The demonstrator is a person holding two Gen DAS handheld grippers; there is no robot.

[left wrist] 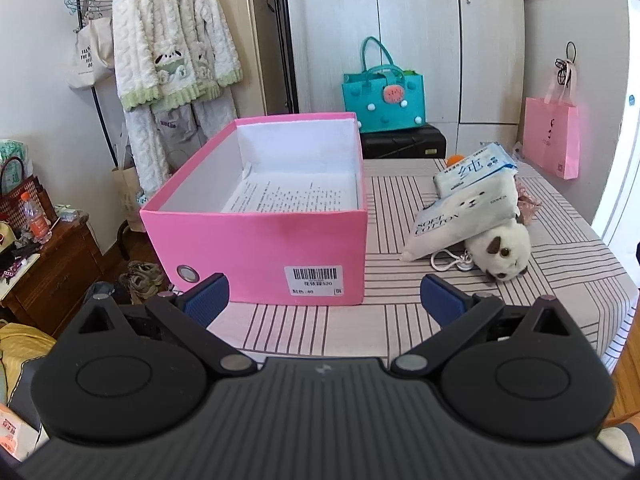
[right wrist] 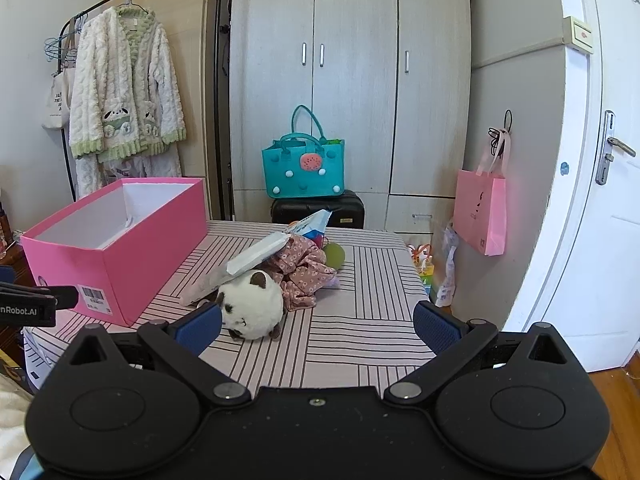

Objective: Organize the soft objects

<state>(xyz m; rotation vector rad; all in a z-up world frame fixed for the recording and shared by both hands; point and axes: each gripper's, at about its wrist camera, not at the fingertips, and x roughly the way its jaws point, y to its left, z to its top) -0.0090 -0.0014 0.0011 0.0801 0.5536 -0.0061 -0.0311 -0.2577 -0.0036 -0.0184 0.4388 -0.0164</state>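
box: pink shoebox (left wrist: pixel 256 236), lid off, sitting on the striped surface (left wrist: pixel 320 320); just a printed paper sheet (left wrist: pixel 296 196) flat on its floor, barcode label on the near end

left tongs (left wrist: pixel 325 300): spread wide open, gripping nothing, hovering low right in front of the box's near end

right tongs (right wrist: pixel 316 326): also wide open and empty, off to the right of the box, blue pads (right wrist: pixel 434 326) either side of bare striped cloth

plush toy (right wrist: pixel 252 308): white with brown ears, lying face-down-ish to the right of the box, just past the right tongs' left finger; white keyring loop (left wrist: pixel 450 262) beside it

soft cotton pack (left wrist: pixel 460 216): white tissue-type pack with a bear face, leaning on top of the plush, right of the box

blue-white pack (left wrist: pixel 478 168): behind the soft cotton pack, further from the box's near end, touching it

floral cloth (right wrist: pixel 304 268): pink crumpled fabric bunched right of the plush, partly under the packs

green ball (right wrist: pixel 335 256): peeking out behind the floral cloth, maybe a soft ball, hard to tell

backdrop: teal bag (right wrist: pixel 304 168) on a black case beyond the box, pink paper bag (right wrist: pixel 480 212) hanging far right
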